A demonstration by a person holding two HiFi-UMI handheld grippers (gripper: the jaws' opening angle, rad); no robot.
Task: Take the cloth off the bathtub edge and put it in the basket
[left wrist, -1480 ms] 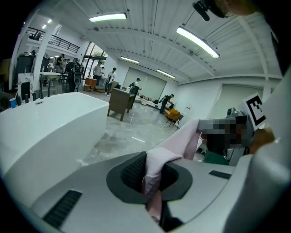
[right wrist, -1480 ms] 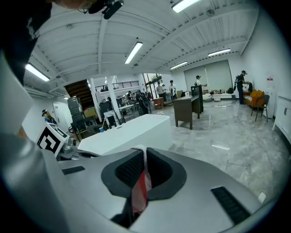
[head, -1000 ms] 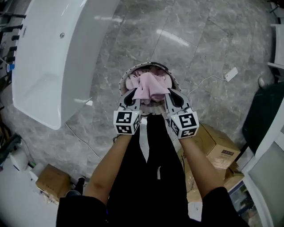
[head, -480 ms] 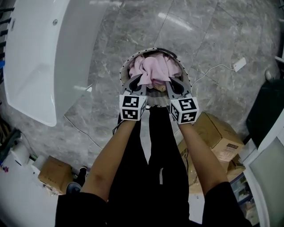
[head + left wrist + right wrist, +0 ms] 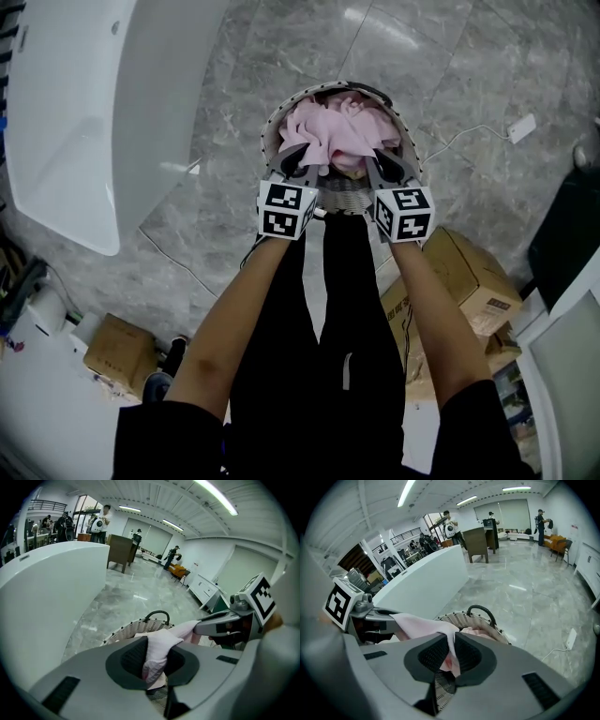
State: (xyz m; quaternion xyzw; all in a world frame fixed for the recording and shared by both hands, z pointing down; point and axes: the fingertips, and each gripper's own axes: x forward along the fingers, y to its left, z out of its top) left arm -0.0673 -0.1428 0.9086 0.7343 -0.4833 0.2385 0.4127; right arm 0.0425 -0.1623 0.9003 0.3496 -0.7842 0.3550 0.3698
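The left gripper is clamped on a fold of the pink cloth. The right gripper pinches a second fold of the same cloth, its jaws almost together with only thin fabric between them. From the head view, both grippers sit side by side at the near rim of the wicker basket, pointing down into it. The cloth is off the bathtub, which stands well apart on the grey stone floor. The cloth lies bunched in the mouth of the basket, most of it inside the rim, and the two held folds rise from the heap to the jaws.

This looks like the last step, placing the cloth, and the task seems close to done. What remains is the release. Both pairs of jaws need to open wide enough for the folds to slip free and drop onto the heap. Then both grippers should lift straight up so the soft fabric does not drag out with them. Whether any corner hangs over the far rim cannot be told from here, so that is worth checking.
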